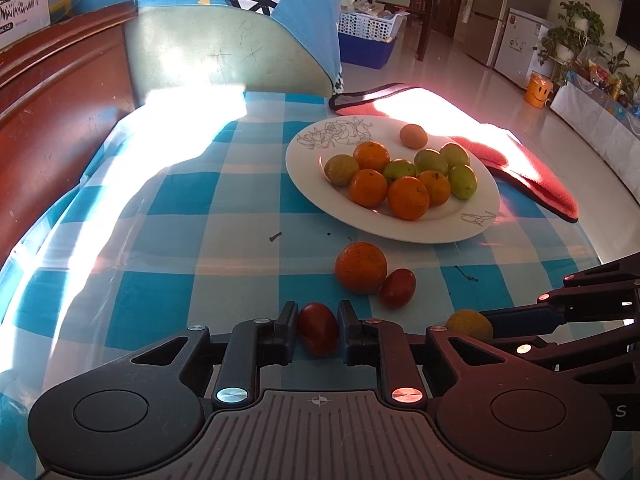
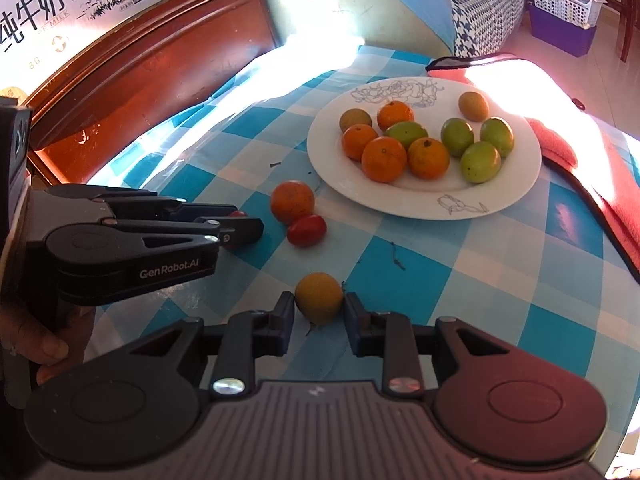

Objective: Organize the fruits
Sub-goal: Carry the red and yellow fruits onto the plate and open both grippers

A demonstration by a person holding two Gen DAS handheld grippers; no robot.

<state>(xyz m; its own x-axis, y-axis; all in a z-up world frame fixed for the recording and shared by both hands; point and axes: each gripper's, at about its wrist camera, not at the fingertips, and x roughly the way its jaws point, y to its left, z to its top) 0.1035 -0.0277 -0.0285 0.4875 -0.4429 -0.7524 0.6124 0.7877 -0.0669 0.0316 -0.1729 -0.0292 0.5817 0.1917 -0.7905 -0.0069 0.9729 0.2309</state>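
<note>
- Your left tongs pinch a red tomato on the surface, near side of the plate, ready to lift.
- Your right tongs clamp a yellow-orange fruit, also short of the plate.
- Orange and second tomato wait between.

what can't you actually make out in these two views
- Left wrist view: the yellowish fruit in the right gripper is half hidden by the left gripper's body.
- Right wrist view: the red tomato in the left gripper is nearly all covered by its fingers.
- Both views: sun glare washes out the checked cloth.
</note>
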